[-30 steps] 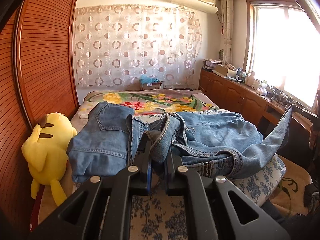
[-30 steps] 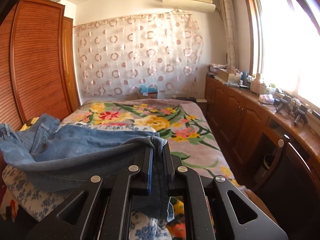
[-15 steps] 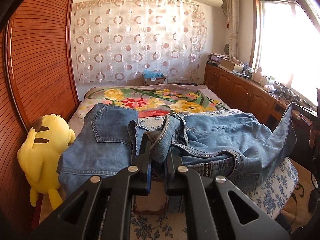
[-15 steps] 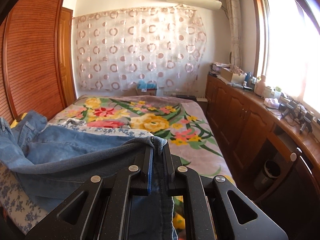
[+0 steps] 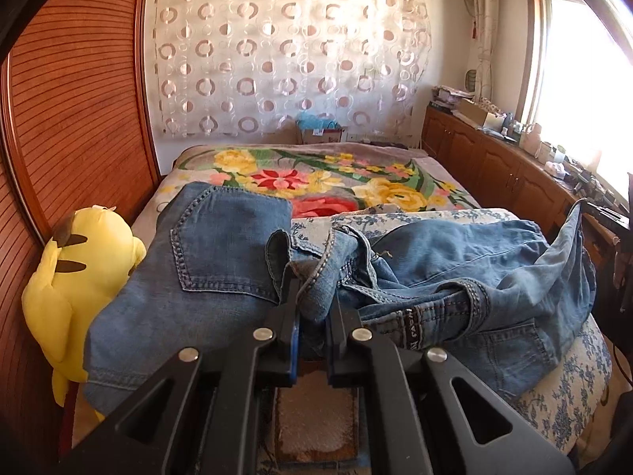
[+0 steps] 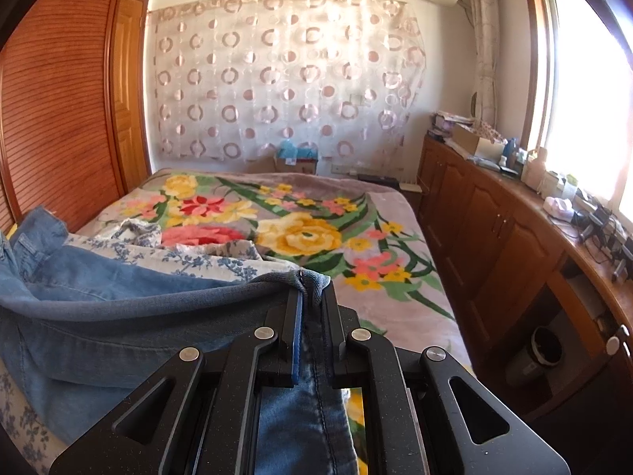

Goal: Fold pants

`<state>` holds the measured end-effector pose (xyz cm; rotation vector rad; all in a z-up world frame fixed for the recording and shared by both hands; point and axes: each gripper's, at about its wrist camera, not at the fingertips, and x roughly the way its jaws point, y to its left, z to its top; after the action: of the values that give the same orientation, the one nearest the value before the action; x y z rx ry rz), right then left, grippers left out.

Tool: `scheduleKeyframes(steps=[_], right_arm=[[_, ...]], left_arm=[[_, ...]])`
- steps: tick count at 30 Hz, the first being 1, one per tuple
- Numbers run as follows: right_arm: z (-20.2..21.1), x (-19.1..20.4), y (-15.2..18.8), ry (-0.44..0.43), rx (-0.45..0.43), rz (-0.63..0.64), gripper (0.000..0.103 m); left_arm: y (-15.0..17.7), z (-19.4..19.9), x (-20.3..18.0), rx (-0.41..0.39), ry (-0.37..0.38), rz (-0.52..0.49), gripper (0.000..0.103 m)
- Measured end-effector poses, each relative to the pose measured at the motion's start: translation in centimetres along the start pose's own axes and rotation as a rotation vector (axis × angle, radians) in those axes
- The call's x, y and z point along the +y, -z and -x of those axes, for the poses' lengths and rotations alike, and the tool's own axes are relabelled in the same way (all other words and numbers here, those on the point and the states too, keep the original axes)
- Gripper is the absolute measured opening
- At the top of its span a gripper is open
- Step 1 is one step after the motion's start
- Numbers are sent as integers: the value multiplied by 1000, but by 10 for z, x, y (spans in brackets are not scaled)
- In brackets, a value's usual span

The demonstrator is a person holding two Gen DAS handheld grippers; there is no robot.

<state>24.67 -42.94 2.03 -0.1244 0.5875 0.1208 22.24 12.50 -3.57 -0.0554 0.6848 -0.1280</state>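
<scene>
Blue denim pants (image 5: 221,269) lie spread over a blue-flowered cover (image 5: 561,403) at the near end of the bed. My left gripper (image 5: 314,277) is shut on a bunched waistband fold near the middle of the pants. The back pocket lies flat to its left and the crumpled legs stretch right. In the right wrist view my right gripper (image 6: 312,287) is shut on a hem edge of the pants (image 6: 99,340). That cloth drapes left from the pinch and hangs down between the fingers (image 6: 290,316).
A floral blanket (image 6: 300,233) covers the far half of the bed. A yellow plush toy (image 5: 71,277) leans against the slatted wooden wardrobe (image 5: 71,99) on the left. Wooden cabinets (image 6: 494,237) with cluttered tops line the right under the window. A bin (image 6: 544,350) stands in a gap below them.
Both grippers have moved forward over the bed and lower, carrying the denim with them. The pants now lie flatter and further up the bed. Both grips are unchanged.
</scene>
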Motion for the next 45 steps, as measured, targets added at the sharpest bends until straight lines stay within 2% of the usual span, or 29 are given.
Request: scheduleKeyframes(steps=[5,13,22,25,26,27,34,39,45], right_arm=[[-39,-1,4,-13,49,-1,6],[-85,-1,11,-10,117,8,6],[-102,2,16,17,166,9,8],[-92,2,10,2,146,-16,20],[-89,2,8,-4,138,-22,29],[-84,4,6,-13,127,-26,37],[-56,43,-11,-115,86,23,45],[-48,90,-14,-227,88,71,51],[-47,150,-11,-357,106,130,53]], left_arm=[[-3,-21,-2,34,-21,-2,7],[-17,-42,-1,51,-12,4,9],[-29,-37,2,15,-28,-1,25],[-29,-35,3,9,-23,-2,30],[-29,-34,4,7,-26,-3,32],[-28,-33,4,2,-28,-4,36],[-27,-27,5,-8,-28,-1,41],[-25,-21,5,-24,-30,-2,63],[-22,-16,10,-20,9,20,65]])
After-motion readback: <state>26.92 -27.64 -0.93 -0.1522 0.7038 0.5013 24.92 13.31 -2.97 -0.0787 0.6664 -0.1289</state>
